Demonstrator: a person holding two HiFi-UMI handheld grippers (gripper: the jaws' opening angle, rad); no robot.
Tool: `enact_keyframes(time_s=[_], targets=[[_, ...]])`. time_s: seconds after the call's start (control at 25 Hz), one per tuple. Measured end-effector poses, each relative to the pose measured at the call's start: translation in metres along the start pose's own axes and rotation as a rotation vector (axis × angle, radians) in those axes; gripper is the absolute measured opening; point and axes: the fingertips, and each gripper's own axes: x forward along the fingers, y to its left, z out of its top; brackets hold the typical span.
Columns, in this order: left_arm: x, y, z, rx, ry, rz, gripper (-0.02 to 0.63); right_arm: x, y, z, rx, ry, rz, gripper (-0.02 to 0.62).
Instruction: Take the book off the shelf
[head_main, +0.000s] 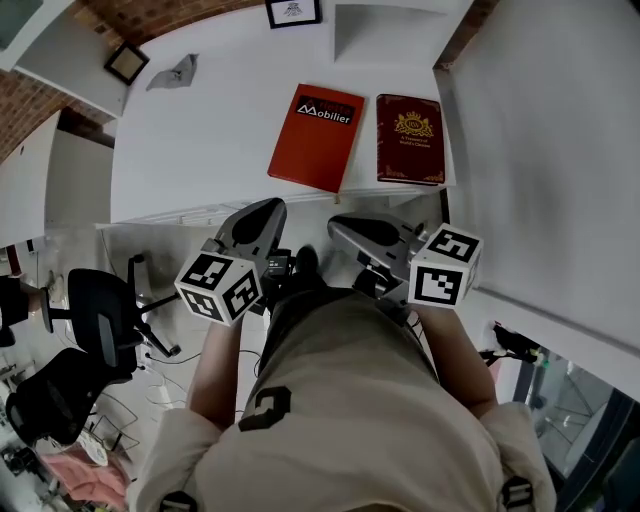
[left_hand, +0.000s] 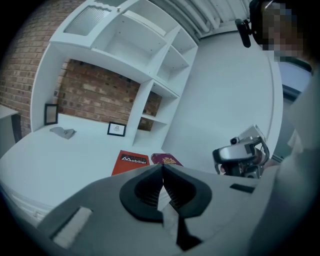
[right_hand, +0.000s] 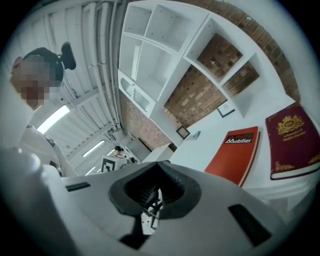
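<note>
Two books lie flat on the white shelf (head_main: 200, 150): a red-orange one (head_main: 316, 136) and a dark red one with a gold crest (head_main: 409, 138) to its right. Both also show in the left gripper view, the red-orange book (left_hand: 131, 161) beside the dark red book (left_hand: 167, 160), and in the right gripper view, red-orange (right_hand: 238, 154) and dark red (right_hand: 294, 139). My left gripper (head_main: 268, 213) and right gripper (head_main: 340, 226) hang side by side below the shelf's front edge, apart from the books. Each has its jaws shut together with nothing between them.
Small framed pictures (head_main: 293, 11) (head_main: 127, 62) and a grey crumpled object (head_main: 174, 71) sit further back on the shelf. A white upright panel (head_main: 540, 150) bounds the shelf on the right. Office chairs (head_main: 95, 320) stand on the floor at the left.
</note>
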Motion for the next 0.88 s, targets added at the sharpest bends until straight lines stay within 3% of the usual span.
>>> enact_keyframes(time_s=[0.2, 0.44, 0.88], targets=[[0.011, -0.041, -0.007, 0.005, -0.008, 0.008, 0.003, -0.051, -0.007, 0.003, -0.003, -0.035, -0.012, 0.005], [0.016, -0.076, -0.023, -0.01, 0.001, 0.041, 0.003, -0.088, -0.021, -0.011, -0.059, 0.015, -0.06, 0.005], [-0.003, -0.067, -0.038, -0.065, 0.012, 0.15, 0.003, -0.078, -0.021, -0.035, -0.052, 0.137, -0.001, 0.005]])
